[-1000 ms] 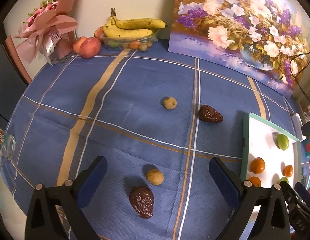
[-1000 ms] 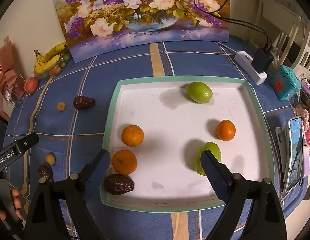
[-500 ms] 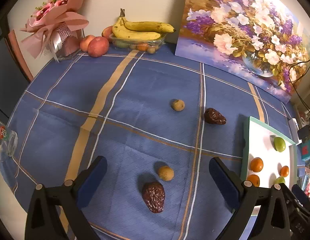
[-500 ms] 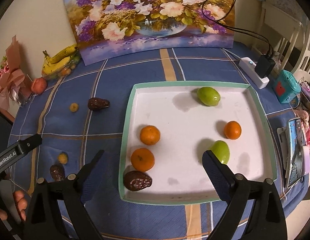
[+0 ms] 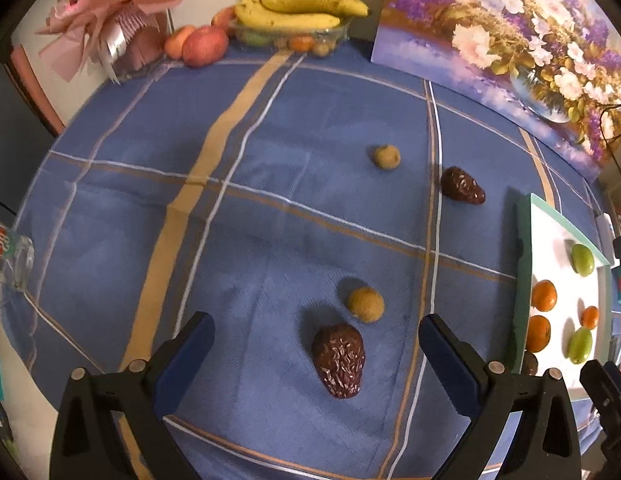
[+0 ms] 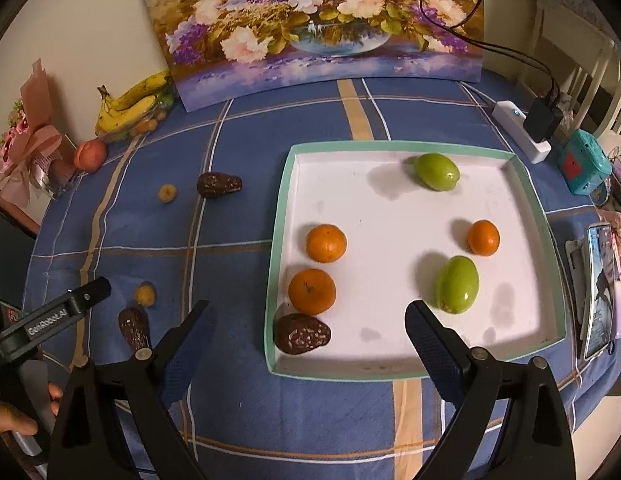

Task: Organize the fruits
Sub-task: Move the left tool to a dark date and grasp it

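Note:
A wrinkled dark date (image 5: 339, 360) lies on the blue cloth between the fingers of my open left gripper (image 5: 314, 354), with a small tan fruit (image 5: 365, 305) just beyond it. Farther off lie a second tan fruit (image 5: 387, 157) and another date (image 5: 462, 191). The white tray (image 6: 390, 366) holds two oranges (image 6: 325, 243), a smaller orange (image 6: 483, 237), two green fruits (image 6: 457, 285) and a date (image 6: 301, 334) in its near left corner. My right gripper (image 6: 306, 346) hangs open and empty above the tray's front edge.
Bananas in a clear box (image 5: 298, 20), apples (image 5: 204, 45) and a pink bouquet (image 5: 110, 20) stand along the back wall beside a flower painting (image 6: 322, 24). A power strip (image 6: 520, 130), a teal gadget (image 6: 586, 166) and a phone (image 6: 600, 288) lie right of the tray.
Both grippers have drawn back and up, so the tray and the fruit look smaller and farther right. The left gripper has swung so the near date sits between its fingers.

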Available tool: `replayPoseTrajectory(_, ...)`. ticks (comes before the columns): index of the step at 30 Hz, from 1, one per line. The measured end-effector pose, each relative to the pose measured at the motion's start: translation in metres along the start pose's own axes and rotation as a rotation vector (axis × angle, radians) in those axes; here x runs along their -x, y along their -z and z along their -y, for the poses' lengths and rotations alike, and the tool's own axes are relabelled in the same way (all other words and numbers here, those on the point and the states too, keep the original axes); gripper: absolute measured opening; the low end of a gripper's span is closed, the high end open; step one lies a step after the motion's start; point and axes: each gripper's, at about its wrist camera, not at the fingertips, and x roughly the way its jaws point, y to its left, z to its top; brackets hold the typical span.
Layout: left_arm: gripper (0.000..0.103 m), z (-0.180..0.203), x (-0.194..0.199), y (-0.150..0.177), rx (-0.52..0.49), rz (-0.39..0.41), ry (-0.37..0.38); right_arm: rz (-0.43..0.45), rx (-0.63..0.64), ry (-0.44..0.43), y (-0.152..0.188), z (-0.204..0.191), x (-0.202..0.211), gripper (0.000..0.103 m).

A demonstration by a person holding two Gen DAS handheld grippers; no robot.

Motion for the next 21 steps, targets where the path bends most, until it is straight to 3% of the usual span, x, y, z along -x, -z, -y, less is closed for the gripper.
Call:
replayPoseTrajectory(5,0.103,-0.001,-0.011,0.006,0.024,-0.049,0.057,-0.021,0.000,0.005,0.004,-0.001,0.000,0.095)
replayPoseTrajectory(12,0.099,0.002,-0.027,0.014,0.021,-0.100,0.032,-0.029,0.001,0.013,0.005,0.000,0.002,0.095)
replayPoseTrajectory(21,0.061,0.007,-0.042,0.023,-0.005,-0.156,0.045,-0.027,0.004,0.019,0.006,0.000,0.006,0.095)
